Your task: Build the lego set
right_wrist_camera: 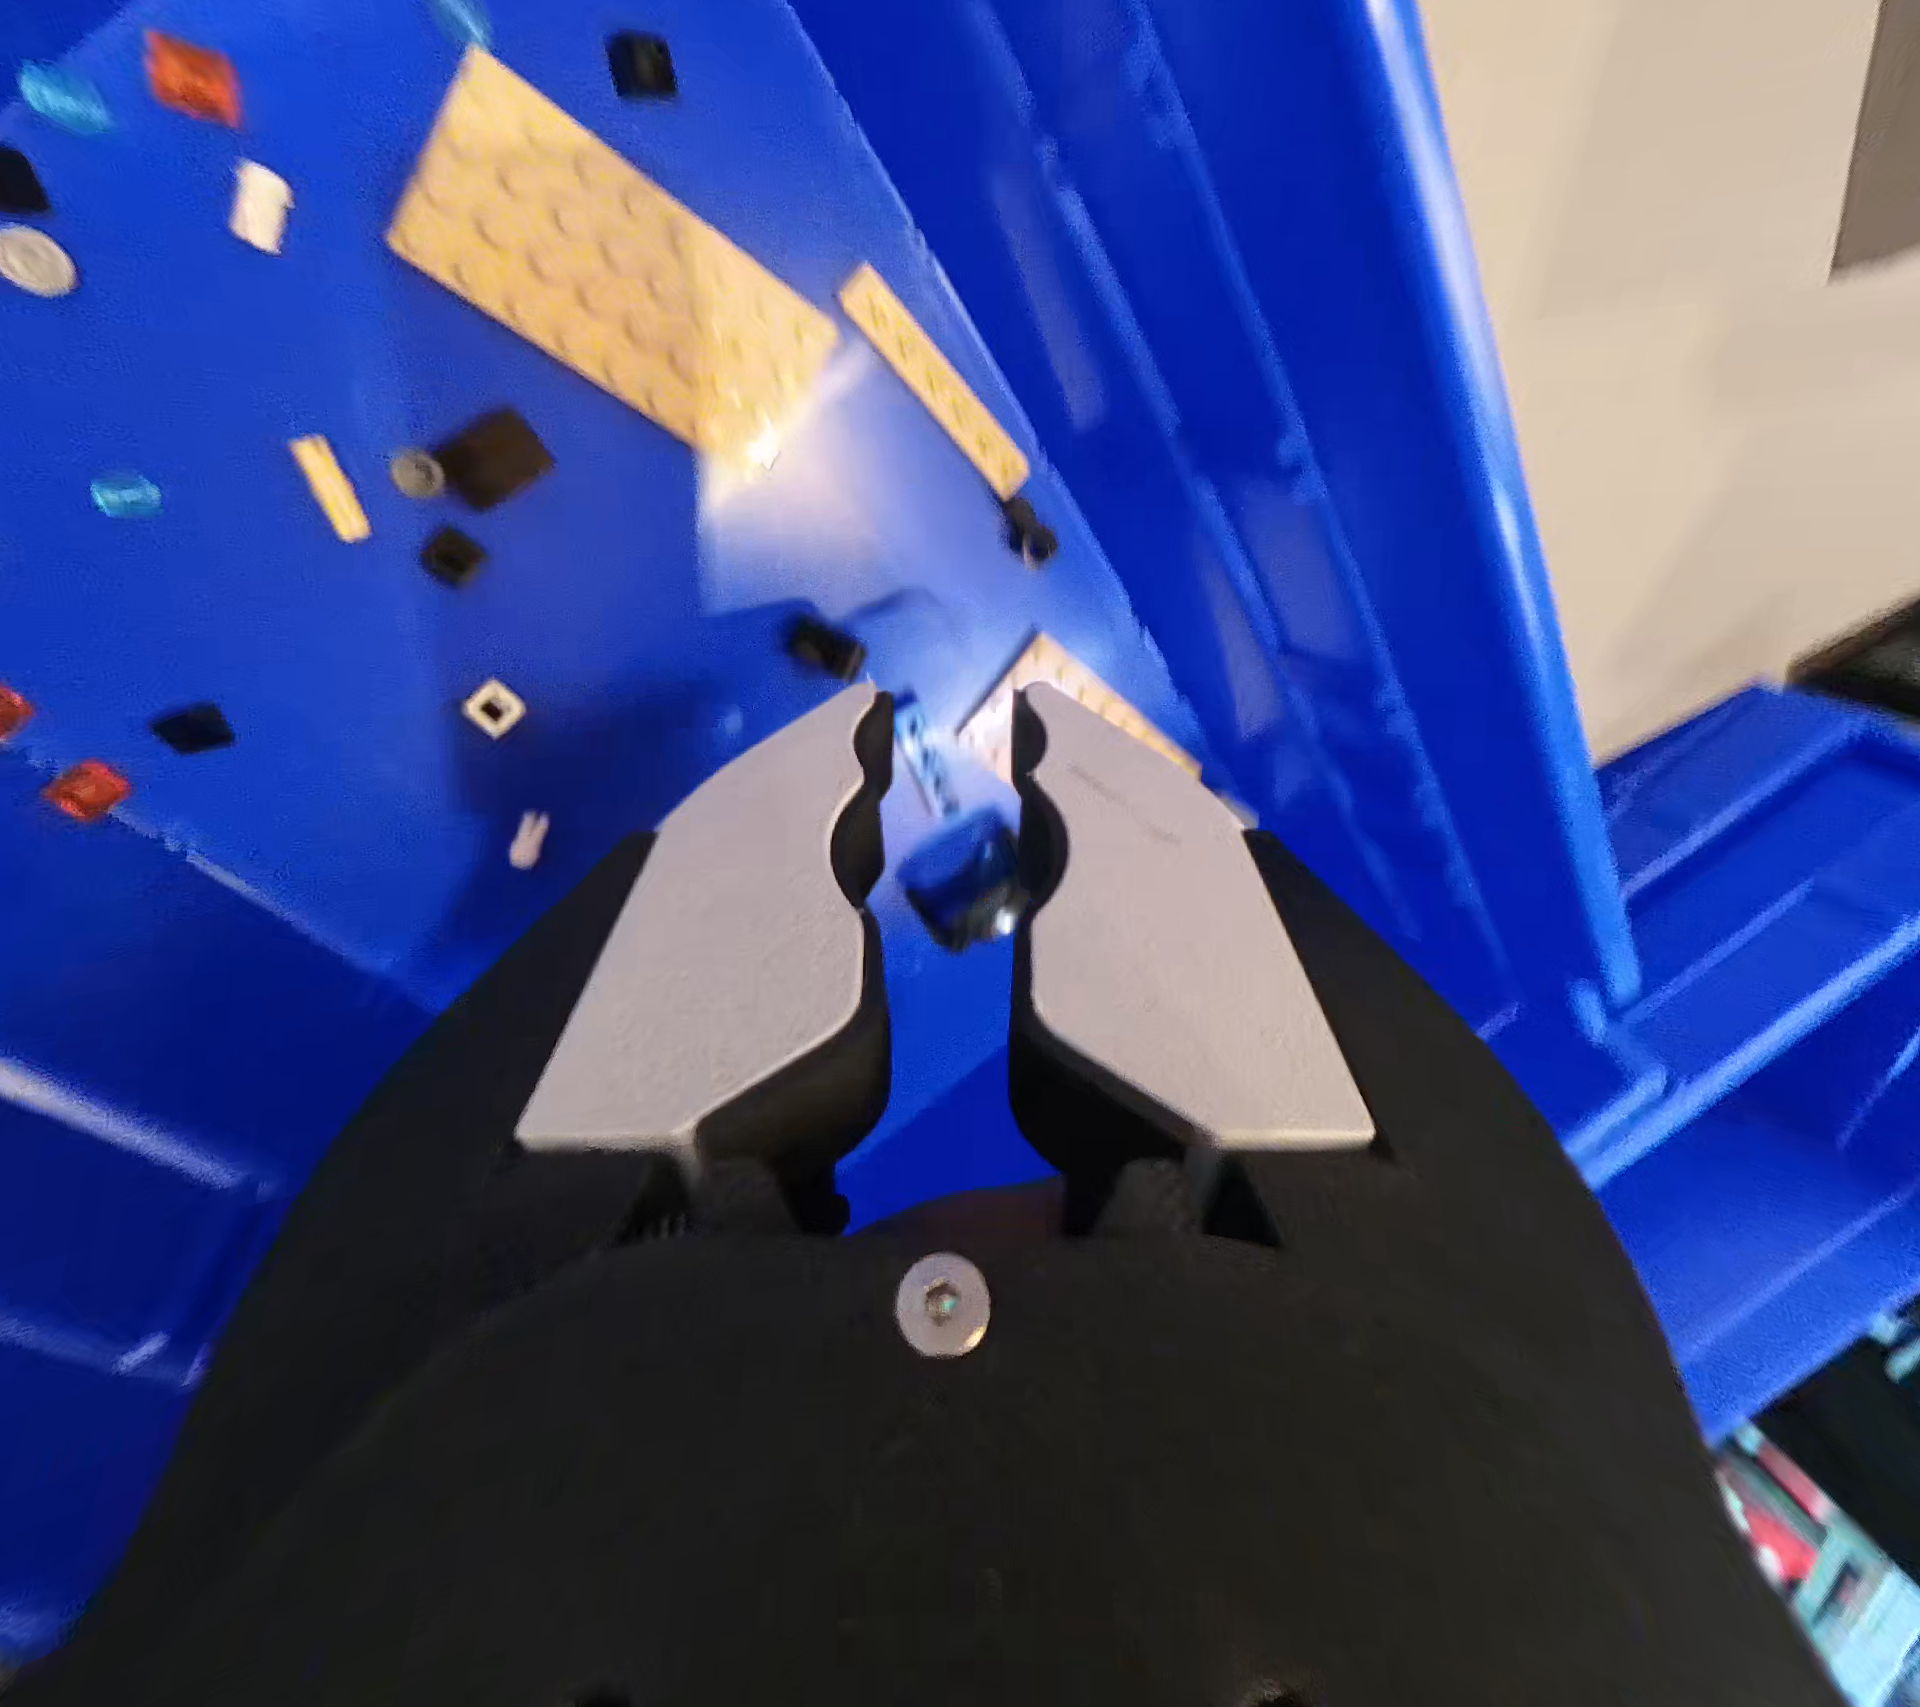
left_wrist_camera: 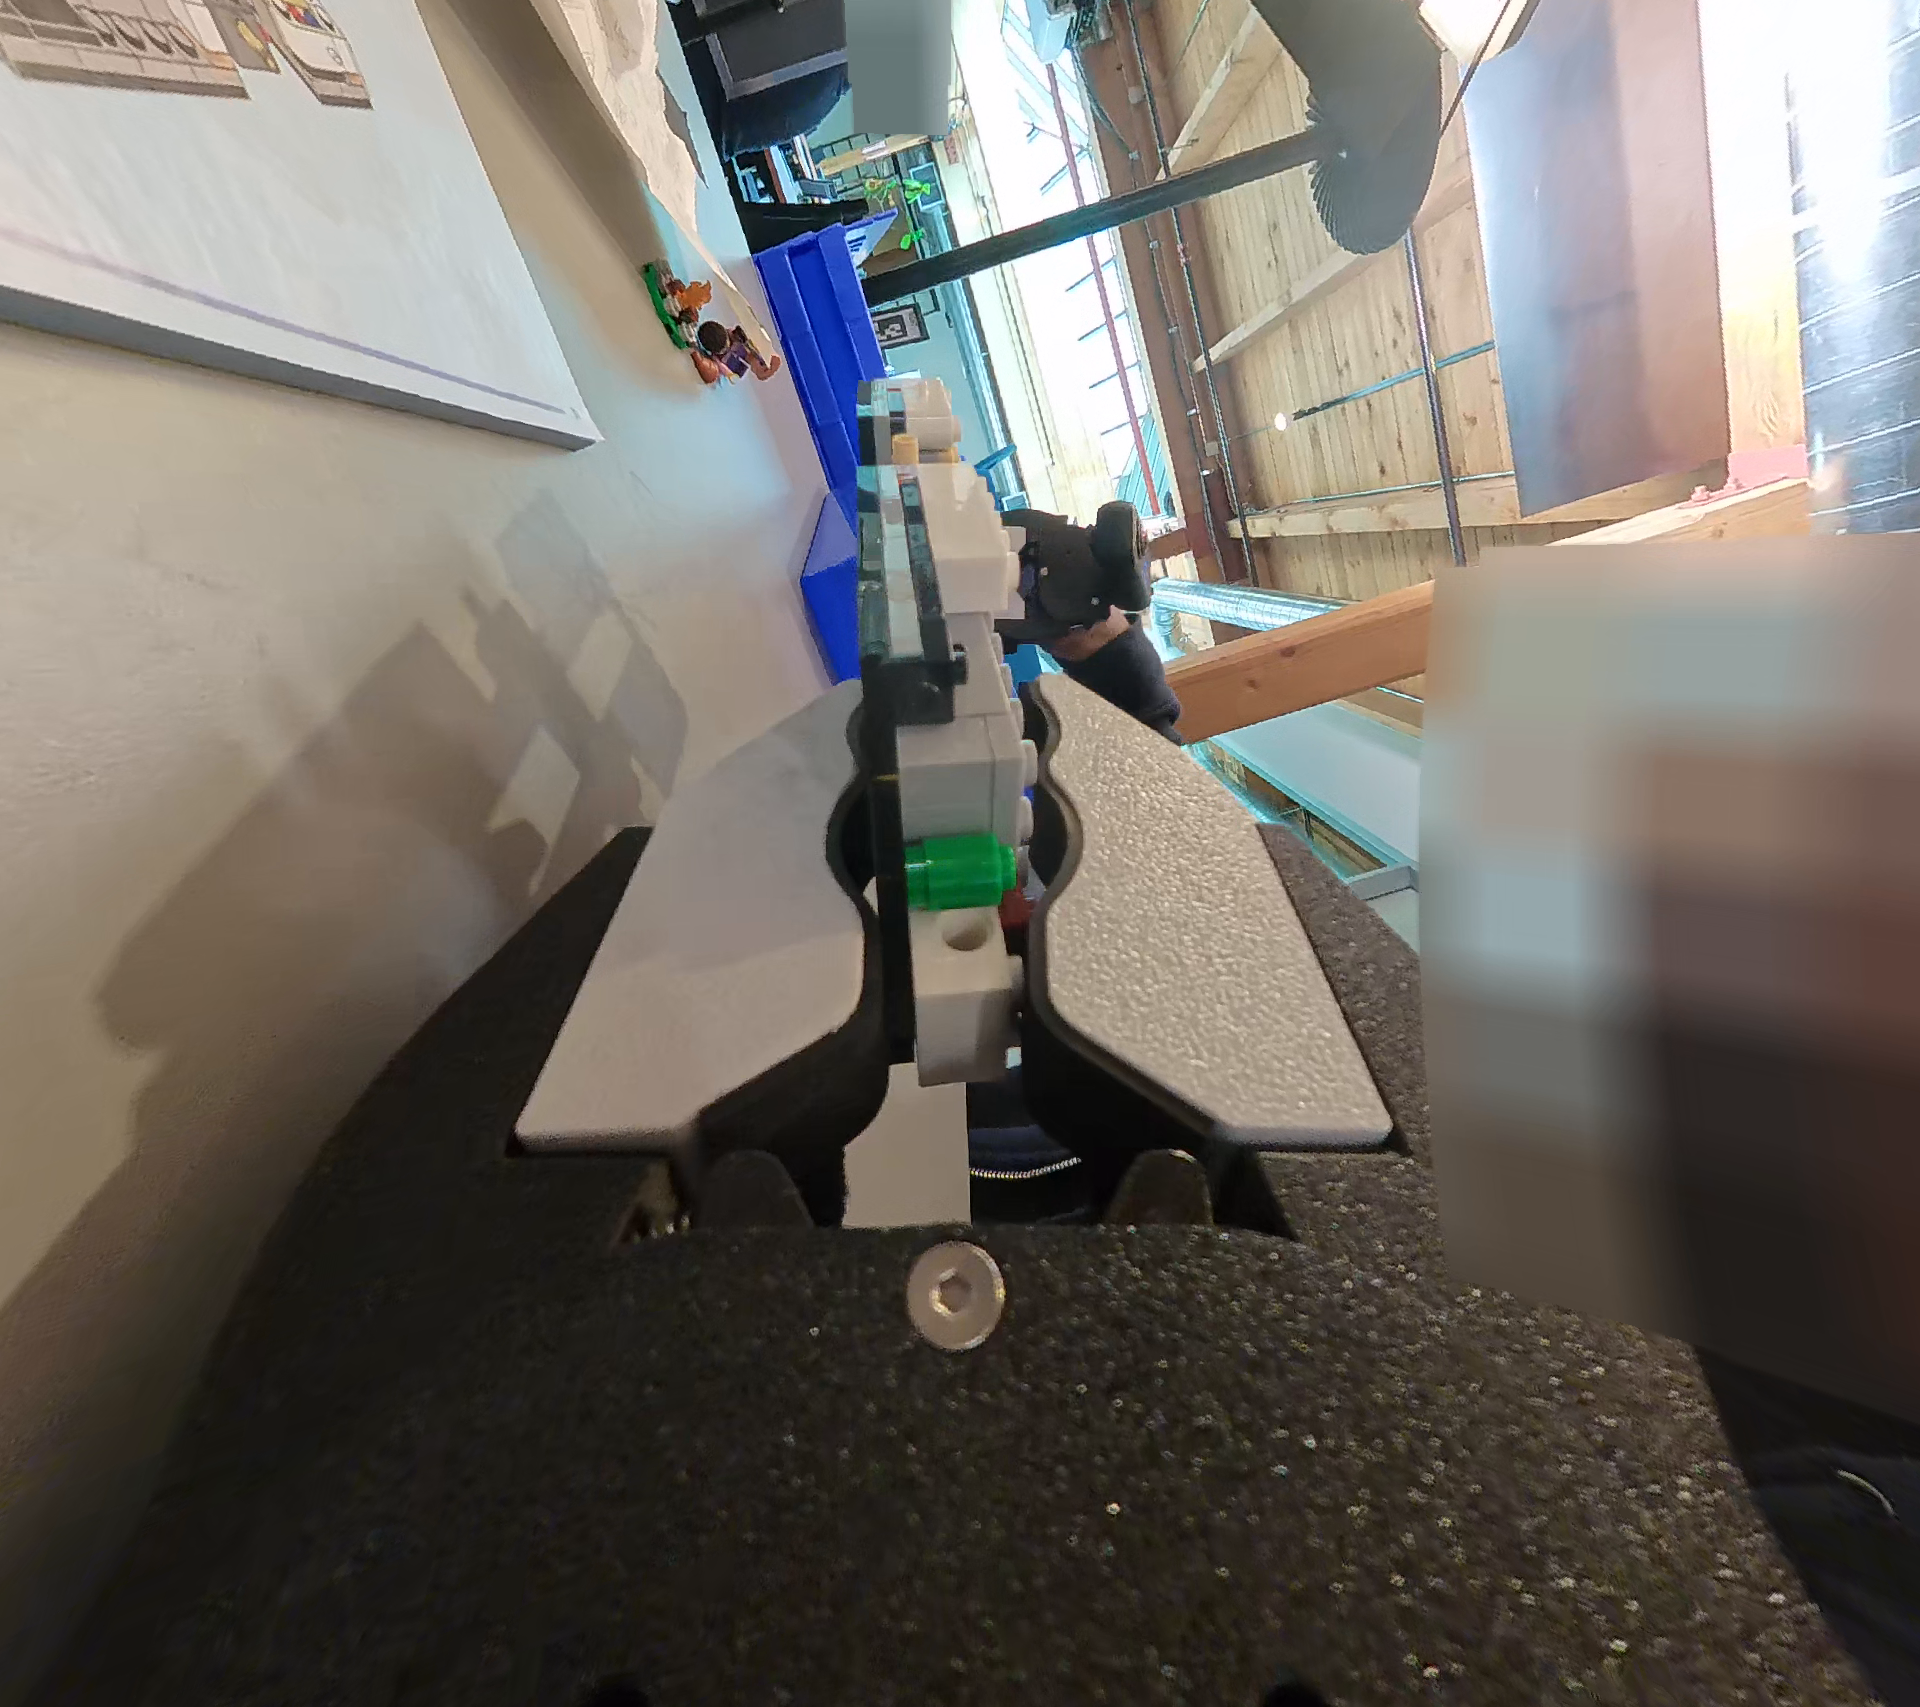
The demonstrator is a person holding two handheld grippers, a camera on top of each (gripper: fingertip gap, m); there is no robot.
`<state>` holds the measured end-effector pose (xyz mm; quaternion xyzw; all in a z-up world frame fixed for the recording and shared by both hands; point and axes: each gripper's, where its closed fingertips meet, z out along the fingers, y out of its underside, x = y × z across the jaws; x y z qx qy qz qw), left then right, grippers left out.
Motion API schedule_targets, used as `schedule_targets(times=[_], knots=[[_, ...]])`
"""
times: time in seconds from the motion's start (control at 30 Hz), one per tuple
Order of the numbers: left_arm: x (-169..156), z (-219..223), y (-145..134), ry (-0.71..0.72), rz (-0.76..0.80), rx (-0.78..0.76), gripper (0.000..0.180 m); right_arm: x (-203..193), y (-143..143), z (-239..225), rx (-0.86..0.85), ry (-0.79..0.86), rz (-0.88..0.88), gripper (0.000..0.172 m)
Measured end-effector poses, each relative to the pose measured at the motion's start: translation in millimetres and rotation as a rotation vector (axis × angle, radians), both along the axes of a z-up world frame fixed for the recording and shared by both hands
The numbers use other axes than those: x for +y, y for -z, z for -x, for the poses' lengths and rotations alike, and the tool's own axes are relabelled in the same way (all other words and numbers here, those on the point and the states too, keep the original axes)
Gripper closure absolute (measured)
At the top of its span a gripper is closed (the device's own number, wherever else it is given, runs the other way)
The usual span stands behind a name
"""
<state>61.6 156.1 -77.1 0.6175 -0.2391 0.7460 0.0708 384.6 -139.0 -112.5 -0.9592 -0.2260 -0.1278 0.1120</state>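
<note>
Left gripper (left_wrist_camera: 948, 722) clamped on white-grey-black toy-brick assembly (left_wrist_camera: 940, 701), green stud near | right gripper (right_wrist_camera: 951, 753) part-open over blue plastic bin (right_wrist_camera: 1351, 410), small blue brick (right_wrist_camera: 961, 878) between fingers, contact unclear | tan studded plates (right_wrist_camera: 603, 286) loose inside

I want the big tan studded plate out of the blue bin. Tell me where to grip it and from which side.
The tan plate lies flat on the blue bin floor, so probably take it across its thin edges. Its long left edge looks clearest; the narrow tan strip crowds the right end. Come from above, jaws spanning the short width.
</note>
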Motion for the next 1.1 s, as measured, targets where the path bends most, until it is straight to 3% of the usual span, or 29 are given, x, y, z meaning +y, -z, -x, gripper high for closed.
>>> schedule_targets(times=[0.17, 0.33, 0.47, 0.6, 0.67, 0.93, 1.1], knots=[[-1, 0, 0, 0.013, 0.004, -0.002, 0.156, 37, 17, 21, 0.029, -0.206, -0.038, 0.149], [-2, 0, -1, 0.017, 0.007, -0.005, 0.156, 46, 34, 22, 0.091, -0.267, -0.004, 0.151], [-3, 1, -1, 0.025, 0.008, -0.005, 0.156, 49, 37, 22, 0.150, -0.233, -0.025, 0.158], [-3, 1, -1, 0.028, 0.017, -0.008, 0.156, 44, 37, 26, 0.198, -0.186, 0.005, 0.154], [-2, 1, -1, 0.028, 0.020, -0.009, 0.156, 36, 38, 31, 0.214, -0.189, 0.057, 0.163], [-4, 1, -1, 0.033, 0.013, -0.007, 0.156, 50, 31, 7, 0.054, -0.168, -0.053, 0.158], [-3, 1, -1, 0.029, 0.015, -0.009, 0.157, 50, 37, 4, 0.103, -0.096, -0.054, 0.166]])
